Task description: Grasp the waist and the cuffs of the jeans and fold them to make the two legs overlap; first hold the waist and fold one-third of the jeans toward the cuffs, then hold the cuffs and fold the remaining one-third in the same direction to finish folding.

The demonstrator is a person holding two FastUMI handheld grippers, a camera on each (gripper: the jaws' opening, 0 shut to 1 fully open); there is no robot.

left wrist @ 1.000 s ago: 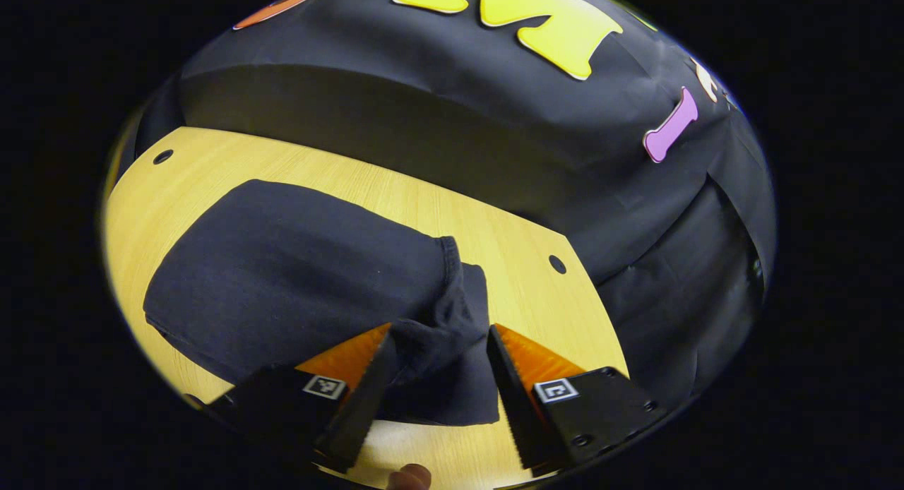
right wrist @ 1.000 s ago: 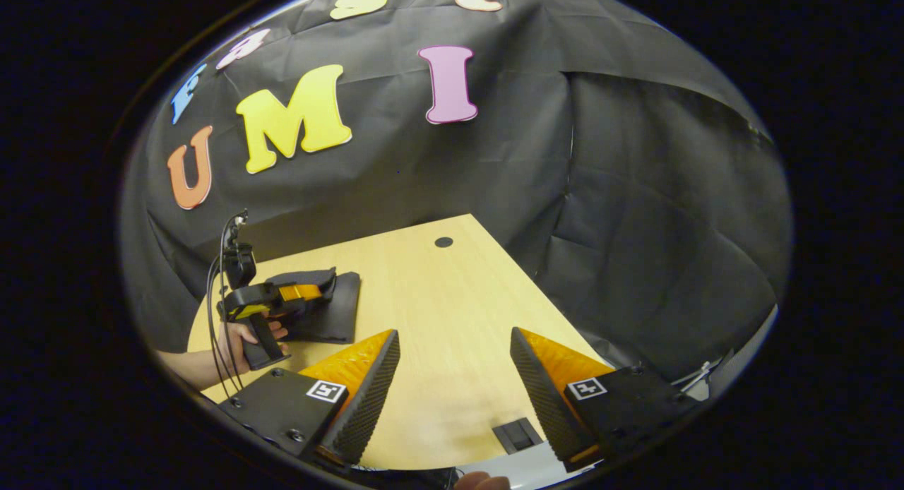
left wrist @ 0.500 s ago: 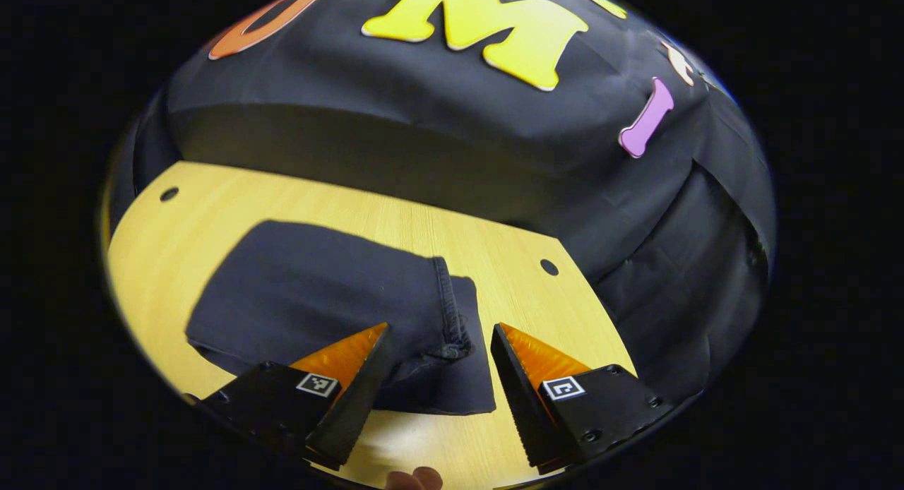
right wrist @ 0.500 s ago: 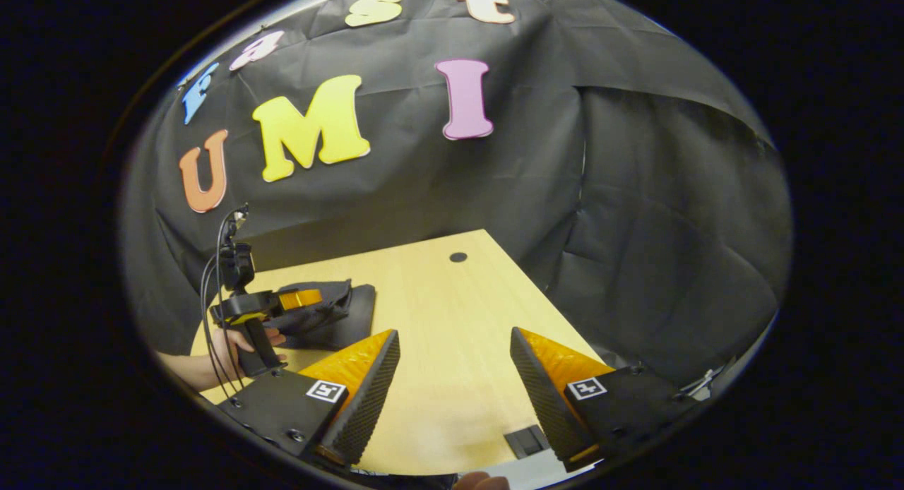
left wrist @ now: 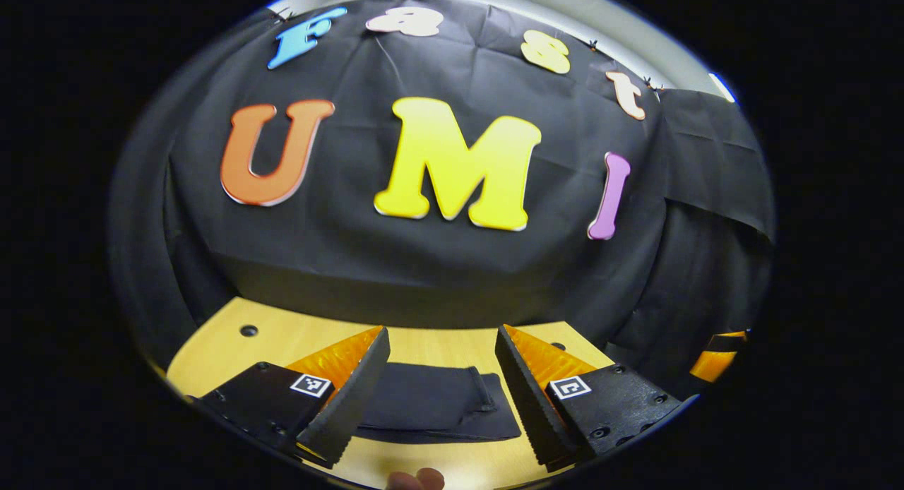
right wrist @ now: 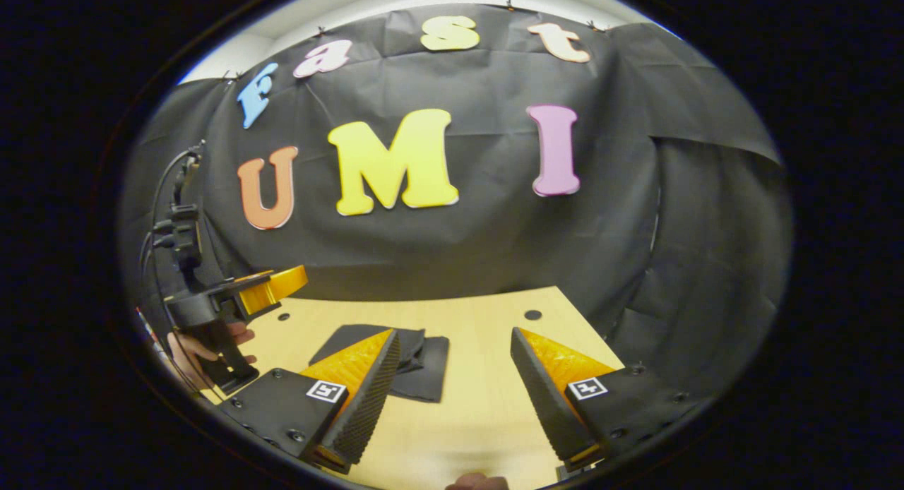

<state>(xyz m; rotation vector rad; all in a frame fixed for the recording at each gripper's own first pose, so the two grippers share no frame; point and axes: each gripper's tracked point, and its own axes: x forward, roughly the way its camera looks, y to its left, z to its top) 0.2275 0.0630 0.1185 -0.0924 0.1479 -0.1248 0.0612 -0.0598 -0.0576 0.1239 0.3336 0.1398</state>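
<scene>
Jeans (left wrist: 431,404) lie folded flat on the wooden worktop (left wrist: 282,338), a compact dark bundle w/ a stitched hem or seam running across near its right end in the left gripper view. Nothing touches them.

Left gripper (left wrist: 441,391): jaws wide open, empty, raised above the worktop. Jeans show in the gap between its fingers (left wrist: 353,398), lower down and apart from them; no contact. A fingertip of the person's hand (left wrist: 417,479) peeks in at the bottom edge of that view. At the far right edge of that view a bit of the right gripper (left wrist: 715,356) shows; too little to read its jaws there.

Right gripper (right wrist: 455,395): jaws also wide open, empty, held over bare worktop (right wrist: 480,405). In the right gripper view the jeans (right wrist: 420,366) sit left of centre, partly hidden behind this gripper's left finger (right wrist: 367,398), well apart from the right one. A layered edge shows on the bundle: an upper fold stops short of the lower layer on the side toward the worktop's middle.

Same view, far left: the left gripper (right wrist: 272,290) is held up in the person's hand (right wrist: 194,345), cables trailing up from it, clear above the worktop and to the left of the jeans. Seen side-on there, so jaw gap can't be judged from that angle.

Small round holes in the worktop: one near the far right corner (right wrist: 533,314), one near the left (left wrist: 248,330). Black cloth wall (right wrist: 480,222) behind.
</scene>
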